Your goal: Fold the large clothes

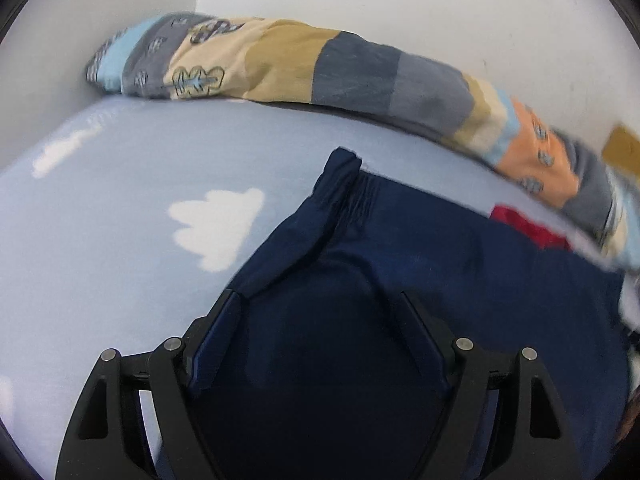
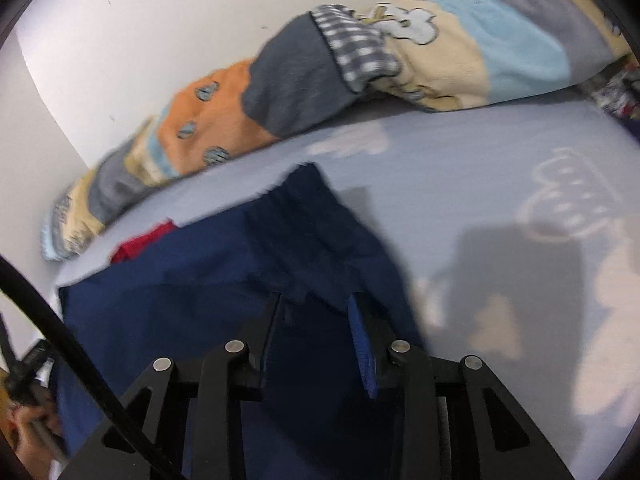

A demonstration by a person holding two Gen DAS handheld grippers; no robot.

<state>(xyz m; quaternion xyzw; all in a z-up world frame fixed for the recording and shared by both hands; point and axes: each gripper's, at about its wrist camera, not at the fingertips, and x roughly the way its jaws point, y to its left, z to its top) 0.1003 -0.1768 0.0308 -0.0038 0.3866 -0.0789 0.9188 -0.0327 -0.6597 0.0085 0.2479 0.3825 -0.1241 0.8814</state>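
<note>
A large navy blue garment (image 1: 420,248) lies on the light blue bed sheet (image 1: 100,240); a cuffed sleeve or leg end points toward the wall. It also shows in the right wrist view (image 2: 200,280). My left gripper (image 1: 320,304) stands open, its jaws wide apart over the navy cloth, which fills the gap between them. My right gripper (image 2: 316,304) is open too, with a fold of the navy cloth between its fingers. A red piece (image 1: 528,224) peeks out behind the garment and shows in the right wrist view (image 2: 144,240) as well.
A patchwork quilt (image 1: 320,68) in blue, beige, grey and orange is rolled along the white wall; it also shows in the right wrist view (image 2: 320,76). White cloud prints (image 1: 216,228) mark the sheet. A black cable (image 2: 80,360) crosses the lower left.
</note>
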